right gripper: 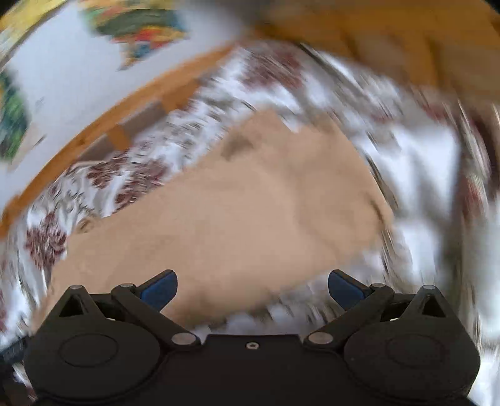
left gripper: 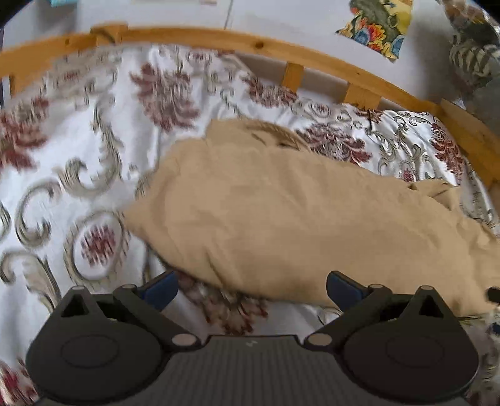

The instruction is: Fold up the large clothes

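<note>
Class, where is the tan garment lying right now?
The tan garment lies on the floral bedspread, ahead of both open tools, near the wooden bed rail.

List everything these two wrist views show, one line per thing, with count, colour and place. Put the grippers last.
Tan fabric garment: one, beige, lying bunched on the bed ahead of both grippers.
White floral bedspread: one, white with dark red flowers and grey scrolls, under the garment.
Wooden bed rail: one, orange-brown pine with slats, along the far edge of the bed.
Multicoloured patterned cloth: one, yellow, green, blue and red, against the white wall behind the rail.
Left gripper: one, black with blue fingertips, open, at the garment's near edge.
Right gripper: one, black with blue fingertips, open, over the garment; that view is blurred.
</note>
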Demonstrator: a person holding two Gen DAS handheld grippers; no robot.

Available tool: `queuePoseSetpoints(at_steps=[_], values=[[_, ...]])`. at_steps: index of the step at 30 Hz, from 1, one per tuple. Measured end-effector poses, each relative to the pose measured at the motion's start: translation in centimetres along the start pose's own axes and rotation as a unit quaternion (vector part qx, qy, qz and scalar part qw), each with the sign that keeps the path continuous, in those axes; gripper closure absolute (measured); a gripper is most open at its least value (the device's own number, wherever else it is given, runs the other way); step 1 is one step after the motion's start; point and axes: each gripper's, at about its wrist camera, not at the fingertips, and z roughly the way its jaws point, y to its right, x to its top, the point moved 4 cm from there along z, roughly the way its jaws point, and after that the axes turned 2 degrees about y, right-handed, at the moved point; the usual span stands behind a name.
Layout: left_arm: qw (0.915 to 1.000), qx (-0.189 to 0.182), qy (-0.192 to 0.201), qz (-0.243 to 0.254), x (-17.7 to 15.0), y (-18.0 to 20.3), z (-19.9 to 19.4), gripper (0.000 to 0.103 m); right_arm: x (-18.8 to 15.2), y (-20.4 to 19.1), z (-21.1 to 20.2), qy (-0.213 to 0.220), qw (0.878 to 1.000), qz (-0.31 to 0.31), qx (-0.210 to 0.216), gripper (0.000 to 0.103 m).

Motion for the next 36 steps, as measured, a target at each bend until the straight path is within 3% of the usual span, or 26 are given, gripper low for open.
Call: queuePoseSetpoints(at_steps=[3,8,12,16,20,23,25,27,28,30,32,36], values=[[0.9997,-0.015,-0.014,-0.016,0.0,0.1,1.1,0.0,0.1,1.4,1.6,0.002,1.0,0.01,-0.007,0.001],[0.9994,-0.006,-0.032,-0.007,-0.4,0.7,3.3,0.0,1.0,2.7,2.2,0.045,0.998,0.034,-0.011,0.001],[0.9984,-0.006,-0.045,-0.032,-0.7,0.1,4.7,0.0,1.7,4.4,2.2,0.074,0.995,0.055,-0.028,0.005],[0.9978,-0.02,-0.032,-0.054,-0.2,-0.7,4.8,0.0,2.3,4.8,2.5,0.092,0.992,0.08,-0.034,0.006],[0.9904,-0.016,0.036,-0.133,0.3,-3.3,3.8,0.001,2.2,4.4,2.6,0.098,0.992,0.061,-0.044,0.008],[0.9845,-0.021,0.029,-0.172,0.5,-5.0,4.5,0.001,2.2,4.1,2.7,0.104,0.992,0.047,-0.056,0.011],[0.9848,-0.02,0.029,-0.17,0.9,-5.3,4.7,0.007,2.3,4.1,2.7,0.11,0.991,0.044,-0.065,0.017],[0.9825,-0.002,0.037,-0.183,1.1,-5.6,4.5,0.034,2.3,4.4,2.6,0.115,0.989,0.047,-0.077,0.031],[0.9794,0.006,0.04,-0.198,1.1,-6.1,4.4,0.042,2.4,4.6,2.5,0.117,0.988,0.049,-0.083,0.045],[0.9716,0.023,0.04,-0.232,1.0,-7.0,4.2,0.075,2.4,5.2,2.3,0.118,0.988,0.06,-0.078,0.053],[0.9659,0.021,0.044,-0.254,0.9,-7.7,3.8,0.093,2.5,5.5,1.7,0.121,0.987,0.07,-0.081,0.069],[0.9673,0.019,0.069,-0.243,1.7,-7.5,1.5,0.101,2.7,5.0,-0.3,0.131,0.987,0.057,-0.075,0.093]])
